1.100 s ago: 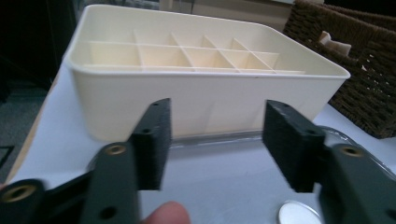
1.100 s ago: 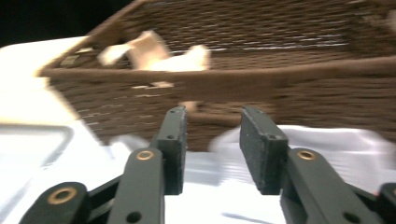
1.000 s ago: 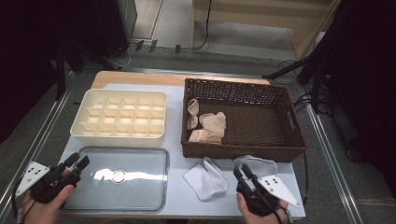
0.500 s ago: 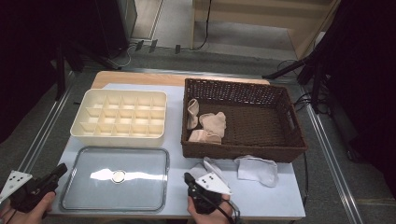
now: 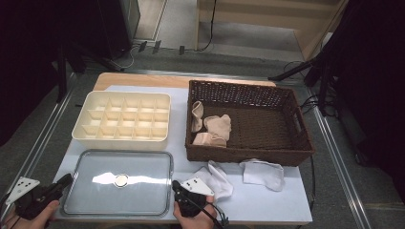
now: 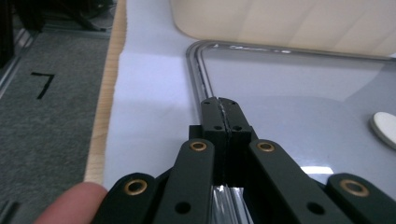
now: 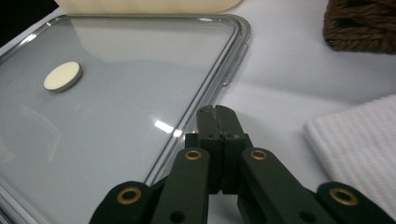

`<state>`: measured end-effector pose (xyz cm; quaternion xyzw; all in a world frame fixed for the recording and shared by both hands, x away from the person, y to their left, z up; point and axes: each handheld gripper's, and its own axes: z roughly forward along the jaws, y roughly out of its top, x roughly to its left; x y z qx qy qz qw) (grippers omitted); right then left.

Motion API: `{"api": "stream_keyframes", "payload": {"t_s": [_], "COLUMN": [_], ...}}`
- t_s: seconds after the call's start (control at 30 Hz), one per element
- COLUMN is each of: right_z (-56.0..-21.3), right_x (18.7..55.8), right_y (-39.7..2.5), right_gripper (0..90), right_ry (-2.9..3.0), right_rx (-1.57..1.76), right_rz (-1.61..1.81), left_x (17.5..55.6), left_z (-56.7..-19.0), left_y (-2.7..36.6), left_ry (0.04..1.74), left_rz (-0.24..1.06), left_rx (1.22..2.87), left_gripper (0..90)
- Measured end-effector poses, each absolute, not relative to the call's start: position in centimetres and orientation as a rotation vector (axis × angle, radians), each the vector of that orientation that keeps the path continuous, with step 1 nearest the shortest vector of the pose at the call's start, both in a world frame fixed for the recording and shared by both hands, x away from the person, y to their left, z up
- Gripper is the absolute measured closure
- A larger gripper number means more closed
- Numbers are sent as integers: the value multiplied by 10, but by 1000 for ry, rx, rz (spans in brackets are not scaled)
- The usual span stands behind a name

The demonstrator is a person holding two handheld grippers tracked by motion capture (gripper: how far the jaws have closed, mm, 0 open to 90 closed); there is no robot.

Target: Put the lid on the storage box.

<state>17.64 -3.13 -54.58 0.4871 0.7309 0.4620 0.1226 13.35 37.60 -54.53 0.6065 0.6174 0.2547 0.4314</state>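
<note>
A clear rectangular lid with a round cream knob lies flat at the table's front left. My left gripper rests at the lid's left rim, jaws shut with nothing between them. In the left gripper view its tip sits over the rim of the lid. My right gripper is at the lid's right rim, also shut and empty. In the right gripper view its tip lies just beside the lid and its knob.
A cream compartment tray stands behind the lid. To the right is a dark wicker basket with beige cloths inside. Two white cloths lie in front of the basket, close to my right hand.
The right gripper has travelled left from beside the white cloths to the lid's right edge. The left gripper pulled back to the lid's front-left corner.
</note>
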Motion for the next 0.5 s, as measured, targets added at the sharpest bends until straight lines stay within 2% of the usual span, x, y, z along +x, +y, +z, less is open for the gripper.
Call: {"api": "stream_keyframes", "payload": {"t_s": [0.5], "right_z": [-548], "right_x": [173], "right_y": [-22], "right_gripper": [900], "right_ry": [2085], "right_rx": [1468], "right_rz": [1351], "left_x": [133], "left_z": [-547], "left_y": [387], "left_ry": [1626], "left_rz": [624], "left_rx": [1495], "left_gripper": [900]}}
